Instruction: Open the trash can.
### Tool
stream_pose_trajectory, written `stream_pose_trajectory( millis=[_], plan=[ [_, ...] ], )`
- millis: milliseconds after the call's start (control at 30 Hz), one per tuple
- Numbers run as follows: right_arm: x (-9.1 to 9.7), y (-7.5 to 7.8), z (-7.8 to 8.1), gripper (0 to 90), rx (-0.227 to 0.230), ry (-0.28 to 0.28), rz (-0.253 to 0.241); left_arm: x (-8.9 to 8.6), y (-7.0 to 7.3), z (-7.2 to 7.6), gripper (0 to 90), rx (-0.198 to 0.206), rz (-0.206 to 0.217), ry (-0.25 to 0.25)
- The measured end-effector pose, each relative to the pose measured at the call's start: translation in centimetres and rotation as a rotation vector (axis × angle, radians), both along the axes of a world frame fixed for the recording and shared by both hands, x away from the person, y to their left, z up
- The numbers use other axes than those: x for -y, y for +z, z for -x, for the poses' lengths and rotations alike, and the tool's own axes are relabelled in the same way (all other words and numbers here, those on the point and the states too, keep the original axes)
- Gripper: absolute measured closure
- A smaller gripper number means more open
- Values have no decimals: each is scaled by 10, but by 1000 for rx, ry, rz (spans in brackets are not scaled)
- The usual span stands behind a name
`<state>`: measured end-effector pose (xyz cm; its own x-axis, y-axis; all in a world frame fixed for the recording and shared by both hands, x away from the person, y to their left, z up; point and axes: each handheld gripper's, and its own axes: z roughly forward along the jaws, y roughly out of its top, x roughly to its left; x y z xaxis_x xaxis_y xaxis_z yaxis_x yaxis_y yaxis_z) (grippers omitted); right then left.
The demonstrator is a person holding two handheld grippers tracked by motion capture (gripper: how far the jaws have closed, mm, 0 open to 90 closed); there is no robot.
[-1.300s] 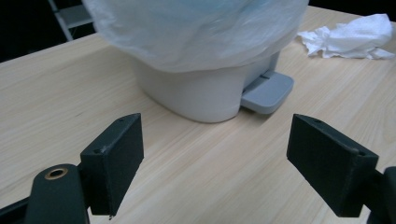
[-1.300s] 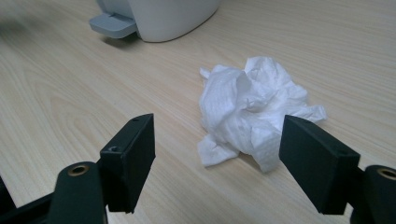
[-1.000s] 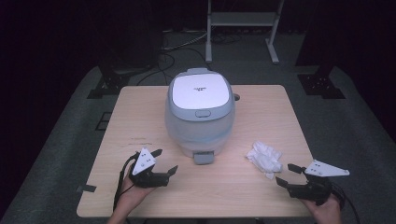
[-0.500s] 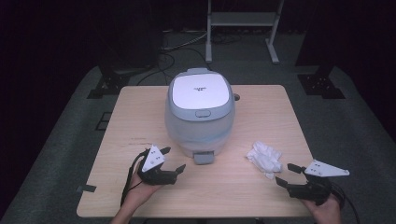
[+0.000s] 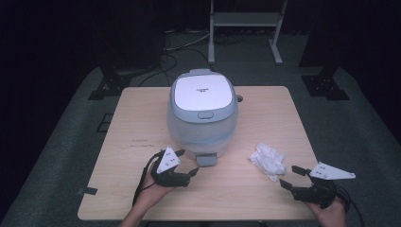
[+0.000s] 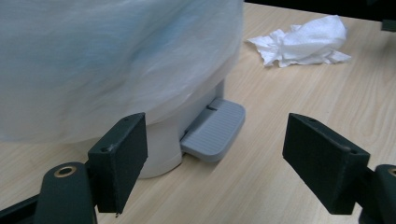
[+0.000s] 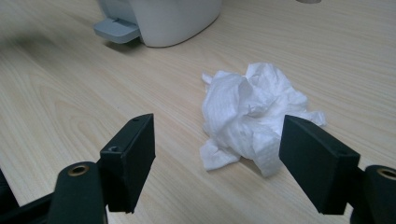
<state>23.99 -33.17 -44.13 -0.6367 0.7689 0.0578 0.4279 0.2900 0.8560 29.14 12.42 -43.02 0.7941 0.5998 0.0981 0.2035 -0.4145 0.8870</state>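
- The left claw lies low over the counter, held palm-up in the left hand; its jaws are spread with nothing between them, and they have just been closing a little.
- Just ahead of it sits the rice cooker, with its grey tab nearest.
- The right claw, released, points at the crumpled tissue close in front of it.

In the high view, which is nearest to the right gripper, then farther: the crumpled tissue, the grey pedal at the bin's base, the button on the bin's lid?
1. Crumpled tissue, just ahead-left of the right gripper.
2. Grey pedal, at the bin's front base, farther left.
3. Lid button, on the lid's front edge, farthest.
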Motion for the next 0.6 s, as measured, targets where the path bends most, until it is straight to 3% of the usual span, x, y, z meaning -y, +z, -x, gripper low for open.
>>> stream_pose_trajectory(
  millis=[200, 267, 567, 600],
  plan=[
    [-1, 0, 0, 258, 3, 4, 5, 7, -5, -1, 273, -15, -4, -23],
    [-2, 0, 0, 259, 1, 5, 5, 9, -6, -2, 338, -18, -2, -34],
    [-4, 1, 0, 259, 3, 13, 7, 20, -14, -7, 469, -34, -22, -81],
    [-5, 1, 0, 259, 1, 14, 13, 21, -14, -8, 519, -33, -32, -87]
  ],
)
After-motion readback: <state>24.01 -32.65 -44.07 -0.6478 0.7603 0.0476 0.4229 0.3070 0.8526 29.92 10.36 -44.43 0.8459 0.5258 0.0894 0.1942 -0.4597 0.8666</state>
